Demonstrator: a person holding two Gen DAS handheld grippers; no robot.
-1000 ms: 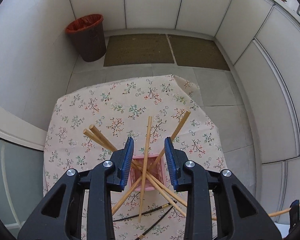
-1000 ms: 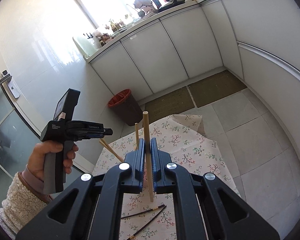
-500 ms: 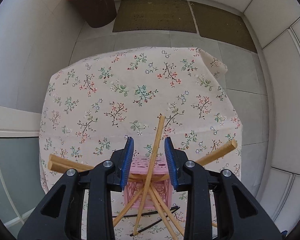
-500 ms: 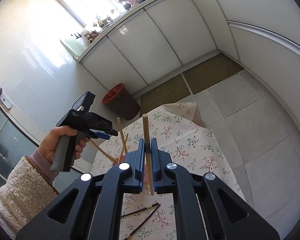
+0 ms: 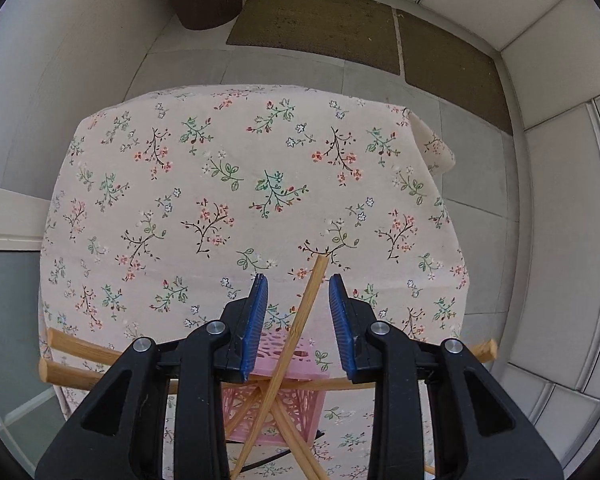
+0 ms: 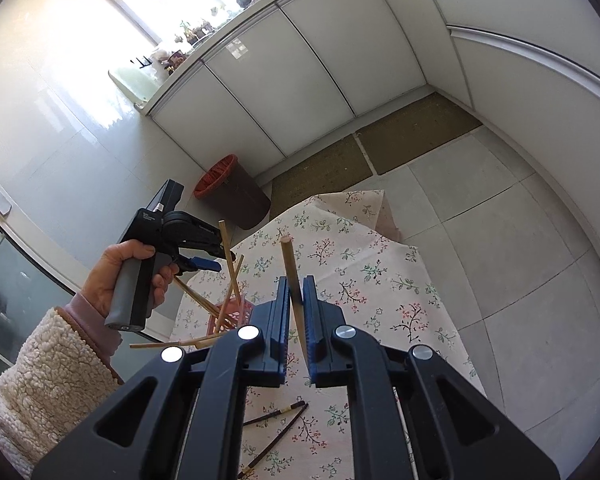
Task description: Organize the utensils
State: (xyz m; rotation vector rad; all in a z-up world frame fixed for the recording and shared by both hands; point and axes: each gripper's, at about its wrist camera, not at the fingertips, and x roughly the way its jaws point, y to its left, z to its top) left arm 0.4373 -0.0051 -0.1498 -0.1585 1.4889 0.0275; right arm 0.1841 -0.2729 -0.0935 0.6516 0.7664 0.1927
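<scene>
A pink lattice holder [image 5: 276,400] stands on the floral tablecloth [image 5: 260,184] with several bamboo chopsticks fanning out of it. My left gripper [image 5: 296,312] is open just above the holder, and one upright chopstick [image 5: 302,320] passes between its jaws untouched. In the right wrist view the holder [image 6: 232,314] sits at the table's left, with the left gripper [image 6: 208,264] above it. My right gripper [image 6: 297,300] is shut on a single bamboo chopstick [image 6: 290,264], held nearly upright above the table. Two dark chopsticks [image 6: 276,432] lie on the cloth below it.
A brown waste bin with an orange liner [image 6: 232,192] stands on the floor beyond the table. Two floor mats [image 5: 364,32] lie by white cabinets [image 6: 300,80]. A glass door [image 6: 12,280] is at the left. The cloth's far right corner [image 5: 436,148] hangs folded.
My left gripper has come down and forward over the holder, so the chopsticks spread wider around it. My right gripper has tilted, still gripping its chopstick, and moved nearer the holder.
</scene>
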